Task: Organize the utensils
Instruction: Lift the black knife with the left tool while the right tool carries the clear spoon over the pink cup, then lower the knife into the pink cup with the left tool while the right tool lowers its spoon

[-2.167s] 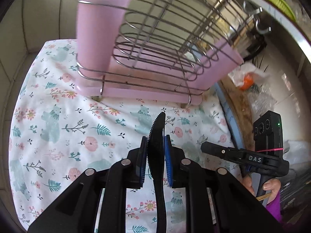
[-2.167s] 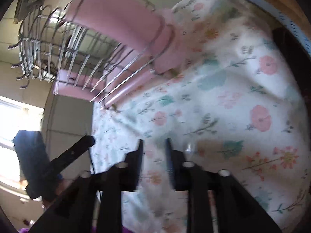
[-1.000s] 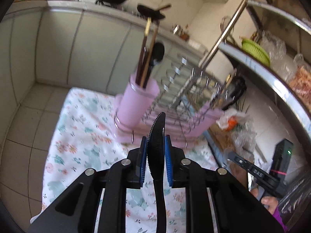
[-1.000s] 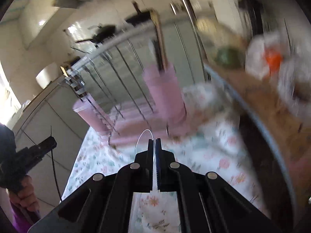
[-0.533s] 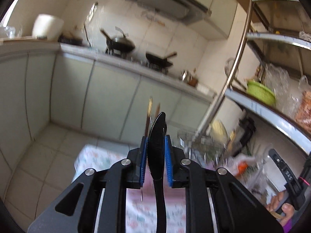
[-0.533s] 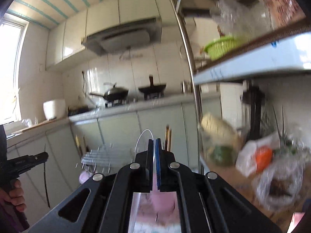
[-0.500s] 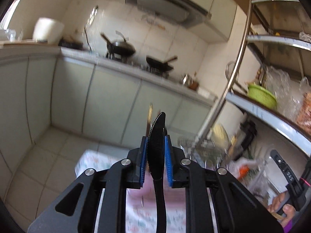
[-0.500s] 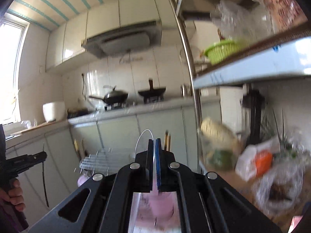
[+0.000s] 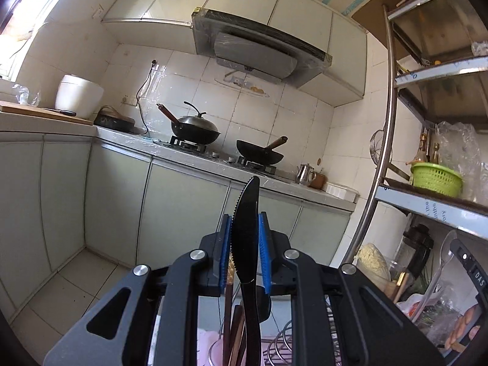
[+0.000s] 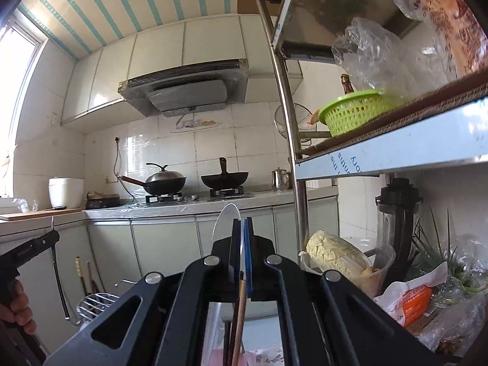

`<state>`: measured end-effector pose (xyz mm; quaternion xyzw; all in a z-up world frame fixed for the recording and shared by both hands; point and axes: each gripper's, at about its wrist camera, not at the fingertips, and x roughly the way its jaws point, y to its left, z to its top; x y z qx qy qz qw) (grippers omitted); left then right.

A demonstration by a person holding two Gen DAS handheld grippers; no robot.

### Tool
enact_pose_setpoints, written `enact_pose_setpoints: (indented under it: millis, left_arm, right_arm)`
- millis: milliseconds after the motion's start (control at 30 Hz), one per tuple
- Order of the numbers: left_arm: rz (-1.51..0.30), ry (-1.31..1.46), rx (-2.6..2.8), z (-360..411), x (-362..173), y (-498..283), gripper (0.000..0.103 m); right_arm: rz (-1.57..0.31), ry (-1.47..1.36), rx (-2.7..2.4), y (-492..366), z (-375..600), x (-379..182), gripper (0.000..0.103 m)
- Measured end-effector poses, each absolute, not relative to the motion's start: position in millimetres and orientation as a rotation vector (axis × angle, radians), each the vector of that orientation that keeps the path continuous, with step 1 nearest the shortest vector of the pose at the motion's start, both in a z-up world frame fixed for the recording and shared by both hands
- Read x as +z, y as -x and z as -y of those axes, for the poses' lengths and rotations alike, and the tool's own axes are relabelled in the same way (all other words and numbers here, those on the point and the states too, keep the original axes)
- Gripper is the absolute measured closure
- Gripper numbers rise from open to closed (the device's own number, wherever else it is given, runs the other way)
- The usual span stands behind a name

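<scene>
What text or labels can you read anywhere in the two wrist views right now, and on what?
"DAS": white letters on the right gripper's black body, at the right edge of the left wrist view.
Blue print on the pale shelf edge: upside down, too distorted to read.
Red print on the packet on the top shelf: unreadable.
Print on the orange and white bag: too small to read.

Left gripper (image 9: 244, 245) points level, jaws clamped on a knife (image 9: 246, 238); right gripper (image 10: 241, 253) level, jaws closed on a spoon (image 10: 224, 228).
</scene>
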<state>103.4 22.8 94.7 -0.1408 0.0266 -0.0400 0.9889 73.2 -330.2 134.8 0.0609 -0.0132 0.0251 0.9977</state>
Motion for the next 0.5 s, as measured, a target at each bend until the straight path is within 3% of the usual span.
enact_pose_setpoints:
  millis: [267,500]
  left_arm:
    - [-0.023,0.221,0.008,-10.4,57.3,-113.3,0.086]
    - [-0.137,0.259,-0.010,-16.8,30.5,-108.8,0.086]
  right_arm:
    - [-0.015,-0.102,0.011,-97.7,329.5,106.2,0.101]
    - [-0.119,-0.137,0.046,-100.6,332.9,82.5,0.101]
